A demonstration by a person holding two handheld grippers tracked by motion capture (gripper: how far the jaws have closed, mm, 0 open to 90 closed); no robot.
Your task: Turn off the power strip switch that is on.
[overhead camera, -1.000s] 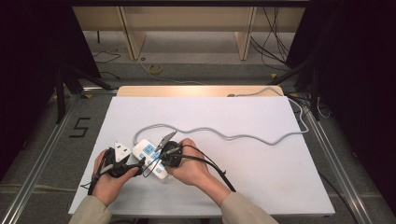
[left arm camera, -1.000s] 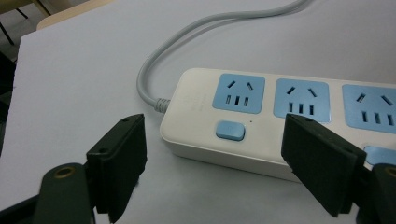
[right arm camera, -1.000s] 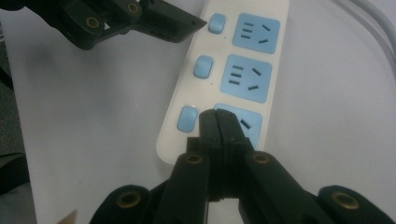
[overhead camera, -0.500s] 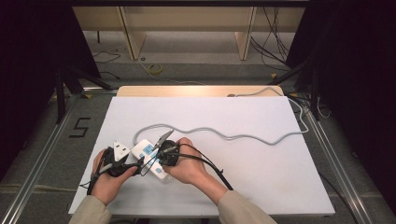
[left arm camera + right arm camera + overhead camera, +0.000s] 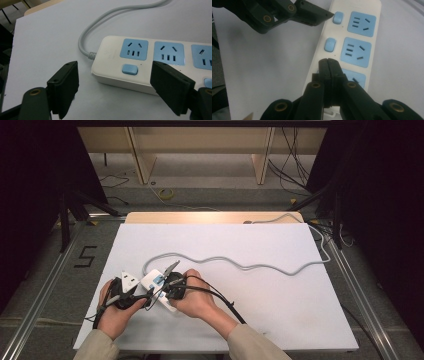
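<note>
Jaws of right gripper [image 5: 328, 65] pressed together, left gripper [image 5: 115, 87] spread, over power strip [image 5: 150, 60] on white table [image 5: 280, 310]

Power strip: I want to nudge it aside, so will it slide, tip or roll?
The power strip lies flat and broad on the smooth white table, so it would likely slide, not tip or roll. Its grey cable snakes loosely, so it probably flexes and drags behind.

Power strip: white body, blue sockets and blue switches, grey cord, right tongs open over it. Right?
Not quite. The right tongs are shut, jaws pressed together with nothing between them, tip over the power strip by its third switch; the right gripper view shows it. The rest holds: white body, blue sockets, blue switches, grey cord.
</note>
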